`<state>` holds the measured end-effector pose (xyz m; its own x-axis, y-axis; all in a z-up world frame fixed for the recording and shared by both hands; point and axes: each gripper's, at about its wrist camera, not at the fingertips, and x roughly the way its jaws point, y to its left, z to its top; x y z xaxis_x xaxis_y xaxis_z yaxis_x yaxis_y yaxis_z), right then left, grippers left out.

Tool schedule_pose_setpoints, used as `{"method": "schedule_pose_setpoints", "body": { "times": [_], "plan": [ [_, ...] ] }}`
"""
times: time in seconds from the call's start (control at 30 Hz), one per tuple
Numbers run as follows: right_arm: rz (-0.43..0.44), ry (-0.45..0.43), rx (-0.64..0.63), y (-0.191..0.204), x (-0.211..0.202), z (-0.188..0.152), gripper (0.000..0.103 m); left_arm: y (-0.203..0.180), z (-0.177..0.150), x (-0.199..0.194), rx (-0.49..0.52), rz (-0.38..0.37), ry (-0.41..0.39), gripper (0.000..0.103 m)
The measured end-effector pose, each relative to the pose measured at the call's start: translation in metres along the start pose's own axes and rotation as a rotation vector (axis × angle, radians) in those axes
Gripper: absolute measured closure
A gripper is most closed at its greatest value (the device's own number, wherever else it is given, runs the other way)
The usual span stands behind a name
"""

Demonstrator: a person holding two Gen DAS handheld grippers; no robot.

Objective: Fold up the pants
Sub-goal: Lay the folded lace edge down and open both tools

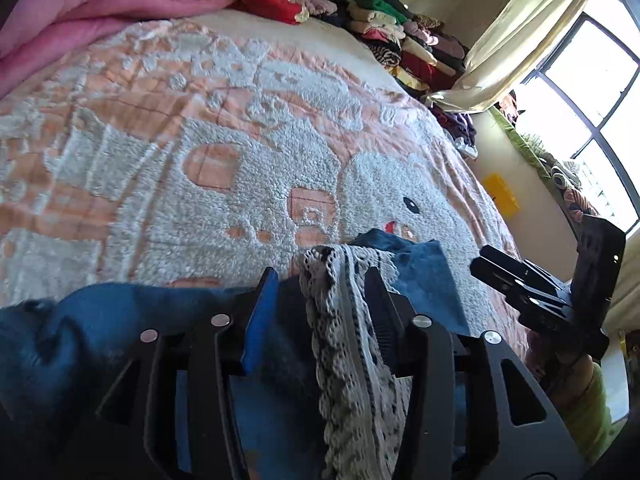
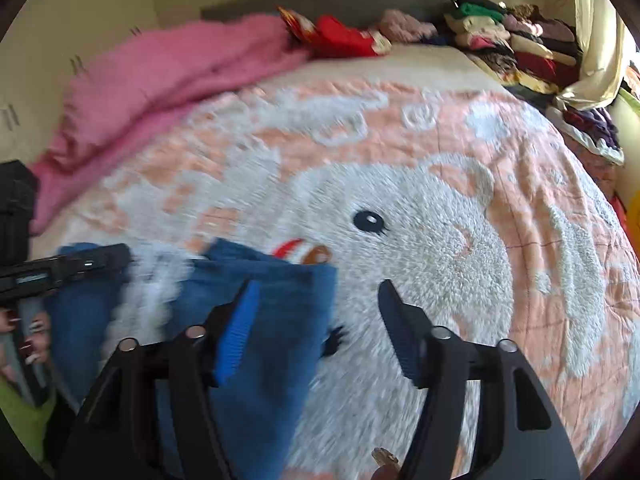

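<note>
The blue denim pants (image 1: 60,332) lie crumpled on the pink-and-white rabbit bedspread (image 1: 200,120), with a grey lace trim (image 1: 348,360) along one edge. My left gripper (image 1: 320,276) straddles the lace and the denim; the cloth runs loosely between its jaws, which stand apart. The right wrist view shows the pants (image 2: 272,320) at lower left, the lace (image 2: 156,284) blurred. My right gripper (image 2: 318,286) is wide open there, its blue-padded finger over the denim's right edge and the other over bare bedspread (image 2: 440,240). The left gripper (image 2: 112,258) enters from the left, held by a hand (image 2: 32,340).
A pink quilt (image 1: 80,8) is bunched along the far left of the bed. Red and mauve clothes (image 2: 344,36) lie at the headboard, and stacks of folded clothes (image 1: 420,44) fill the far right corner. A curtain (image 1: 520,32), a window and a yellow object (image 1: 500,194) lie beyond the bed's right edge.
</note>
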<state>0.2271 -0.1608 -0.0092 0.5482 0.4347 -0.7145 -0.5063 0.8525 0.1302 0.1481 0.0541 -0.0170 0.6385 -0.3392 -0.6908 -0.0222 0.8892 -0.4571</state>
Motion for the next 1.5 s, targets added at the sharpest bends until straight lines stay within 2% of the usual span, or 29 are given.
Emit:
{"method": "schedule_pose_setpoints", "body": {
  "times": [0.07,0.27,0.43,0.47,0.53,0.7,0.77,0.9,0.93,0.97,1.0,1.1,1.2,1.3,1.43,1.5],
  "plan": [
    [0.024,-0.021,-0.004,0.006,-0.017,-0.005,0.033,-0.003,-0.006,-0.014,0.004,0.007,-0.011,0.058],
    [0.084,-0.062,-0.010,0.019,-0.060,-0.033,0.033,-0.012,-0.027,-0.044,0.016,0.020,-0.014,0.049],
    [0.119,-0.069,-0.023,0.030,-0.078,-0.054,0.033,-0.014,-0.057,-0.055,-0.007,0.012,0.025,0.050],
    [0.137,-0.060,-0.024,0.032,-0.079,-0.057,0.034,-0.012,-0.065,-0.055,-0.029,0.006,0.045,0.057],
    [0.181,-0.030,-0.033,0.039,-0.078,-0.065,0.036,-0.012,-0.078,-0.055,-0.054,-0.027,0.077,0.063],
    [0.201,0.017,-0.075,0.058,-0.071,-0.084,0.036,-0.016,-0.100,-0.049,-0.080,-0.058,0.140,0.063],
    [0.206,0.029,-0.071,0.060,-0.070,-0.089,0.036,-0.017,-0.105,-0.044,-0.081,-0.043,0.161,0.056],
    [0.189,0.025,-0.077,0.062,-0.071,-0.092,0.036,-0.022,-0.112,-0.025,-0.096,-0.053,0.205,0.055],
    [0.187,0.022,-0.075,0.062,-0.072,-0.092,0.036,-0.026,-0.113,-0.022,-0.084,-0.050,0.206,0.063],
    [0.184,0.022,-0.072,0.061,-0.072,-0.093,0.036,-0.029,-0.114,-0.018,-0.072,-0.048,0.209,0.092],
    [0.176,0.027,-0.070,0.061,-0.071,-0.094,0.036,-0.031,-0.115,-0.015,-0.067,-0.046,0.215,0.094],
    [0.154,0.042,-0.077,0.061,-0.070,-0.096,0.038,-0.035,-0.109,-0.032,-0.030,-0.025,0.179,0.094],
    [0.180,0.029,-0.100,0.070,-0.075,-0.095,0.040,-0.037,-0.104,-0.048,0.018,0.044,0.129,0.094],
    [0.165,0.048,-0.141,0.083,-0.067,-0.095,0.040,-0.041,-0.107,-0.039,0.032,0.057,0.168,0.092],
    [0.159,0.094,-0.169,0.092,-0.051,-0.100,0.046,-0.042,-0.118,-0.022,0.070,0.106,0.211,0.088],
    [0.115,0.138,-0.174,0.088,-0.039,-0.105,0.046,-0.043,-0.119,-0.021,0.078,0.116,0.211,0.087]
  ]
}}
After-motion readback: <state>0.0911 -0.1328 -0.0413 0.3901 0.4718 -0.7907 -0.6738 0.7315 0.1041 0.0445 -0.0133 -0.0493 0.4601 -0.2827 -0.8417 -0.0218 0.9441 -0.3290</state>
